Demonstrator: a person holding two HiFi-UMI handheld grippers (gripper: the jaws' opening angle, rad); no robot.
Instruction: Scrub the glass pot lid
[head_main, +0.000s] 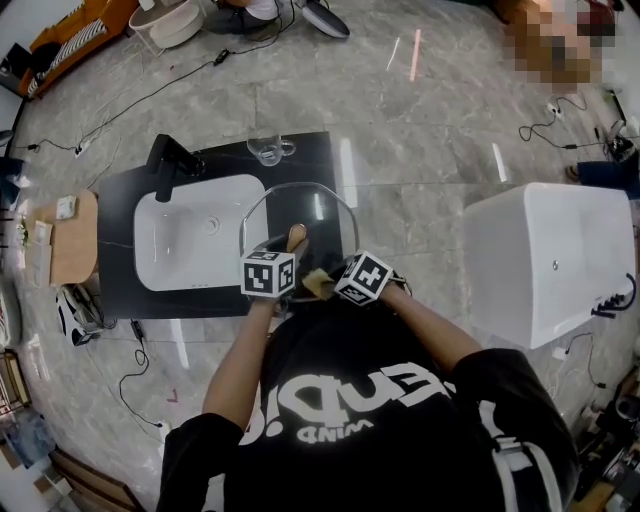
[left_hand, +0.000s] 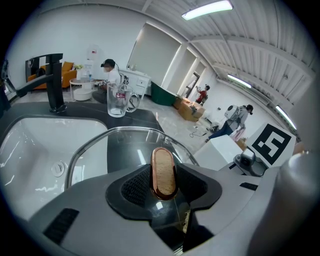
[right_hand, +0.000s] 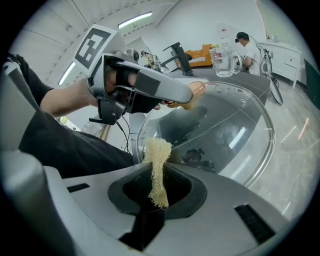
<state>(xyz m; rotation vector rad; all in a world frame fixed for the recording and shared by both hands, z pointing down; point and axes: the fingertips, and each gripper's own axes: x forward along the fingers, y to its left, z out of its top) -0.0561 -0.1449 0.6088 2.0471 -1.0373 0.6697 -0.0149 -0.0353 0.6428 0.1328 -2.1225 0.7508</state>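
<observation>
Firmly, left gripper (left_hand: 164, 186) clamps the knob (left_hand: 164, 167); right gripper (right_hand: 159, 189) pinches a scrubber (right_hand: 157, 152); lid's (left_hand: 127, 142) near rim hidden.

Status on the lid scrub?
Left gripper shut on lid handle. Right gripper shut on scrub pad, by rim of glass lid. Glass mug behind, apart.

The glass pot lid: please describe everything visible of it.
The glass pot lid is a clear dome with a metal rim and an oval wooden knob ringed in copper. It is tilted over the dark counter beside the white sink. The left gripper is shut on the knob; the right gripper holds a yellowish scrub pad at its near edge.
</observation>
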